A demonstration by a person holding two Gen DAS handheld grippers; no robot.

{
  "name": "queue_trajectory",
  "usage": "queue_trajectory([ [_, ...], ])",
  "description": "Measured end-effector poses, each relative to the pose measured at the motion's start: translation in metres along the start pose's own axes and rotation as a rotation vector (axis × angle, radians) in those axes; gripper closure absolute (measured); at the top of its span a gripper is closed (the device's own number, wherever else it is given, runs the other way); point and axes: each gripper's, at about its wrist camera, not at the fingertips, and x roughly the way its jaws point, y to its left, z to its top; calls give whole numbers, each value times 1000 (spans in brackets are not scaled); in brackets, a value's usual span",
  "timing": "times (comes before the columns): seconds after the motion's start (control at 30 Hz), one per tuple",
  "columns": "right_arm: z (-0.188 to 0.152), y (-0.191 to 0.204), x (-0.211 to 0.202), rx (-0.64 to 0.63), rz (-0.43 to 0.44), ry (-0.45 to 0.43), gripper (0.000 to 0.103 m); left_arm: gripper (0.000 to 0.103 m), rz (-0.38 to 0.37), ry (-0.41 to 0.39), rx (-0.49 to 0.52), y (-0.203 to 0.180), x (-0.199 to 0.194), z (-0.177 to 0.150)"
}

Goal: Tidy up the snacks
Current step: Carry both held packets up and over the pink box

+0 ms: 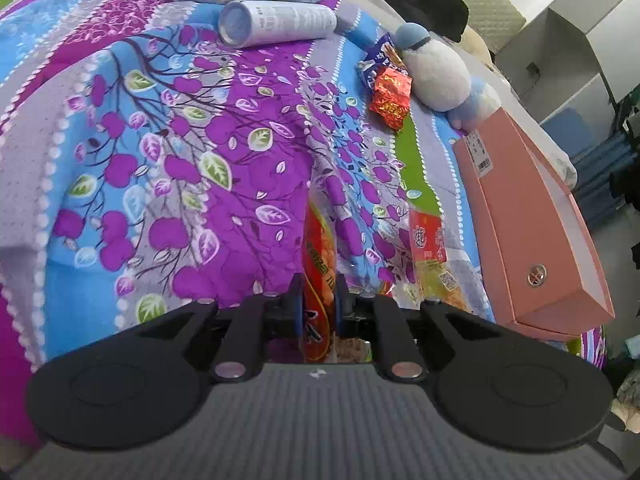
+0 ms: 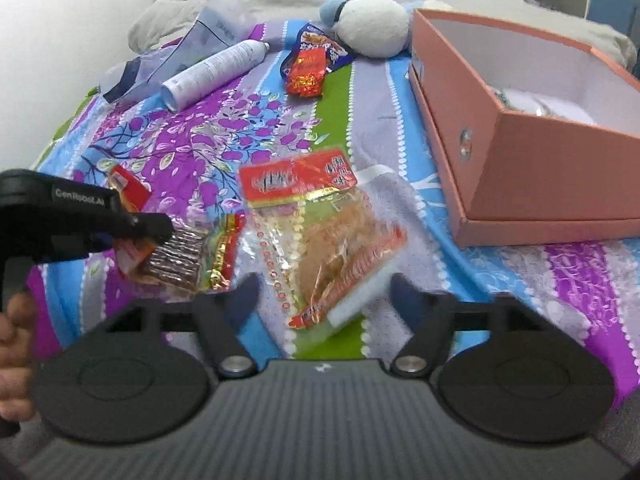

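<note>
We are squeezing a snack bag [image 1: 318, 280] in our left hand-held gripper [image 1: 318, 300], and our right hand-held gripper [image 2: 320, 292] is hanging wide open over a clear bag of dried snacks [image 2: 320, 240] on the bed [image 2: 400, 128]. The thin bag could be slipping out if we are pinching only its edge. Farther off are red packets [image 2: 308, 68] and the pink box [image 2: 500, 184]. Only the right view is showing inside the box.

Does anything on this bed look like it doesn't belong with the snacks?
Yes. A white spray can lies on its side near the far edge of the bedspread, and a plush toy sits beside the foil snack packets. Neither is food.
</note>
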Motion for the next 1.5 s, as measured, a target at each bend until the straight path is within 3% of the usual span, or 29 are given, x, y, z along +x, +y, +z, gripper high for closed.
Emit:
queue_trajectory([
  [0.17,5,-3,-7,-89,25,-52,22,88,30,-2,14,-3,-8,-4],
  [0.5,18,-12,43,-266,47,14,22,88,93,43,42,-16,-3,-1],
  [0.67,23,-10,64,-340,86,50,14,88,117,69,91,-26,7,5],
  [0.77,30,-23,78,-241,145,102,13,88,125,77,113,-32,9,9],
  [0.87,33,-33,84,-144,172,112,17,89,121,73,122,-38,9,15],
  [1.0,34,-31,77,-125,146,110,47,90,115,56,138,-46,4,21],
  [1.1,35,-32,70,-109,131,104,59,90,102,38,150,-54,-3,24],
  [1.5,49,-38,-10,-18,66,-51,62,92,49,-34,218,-89,-50,34],
])
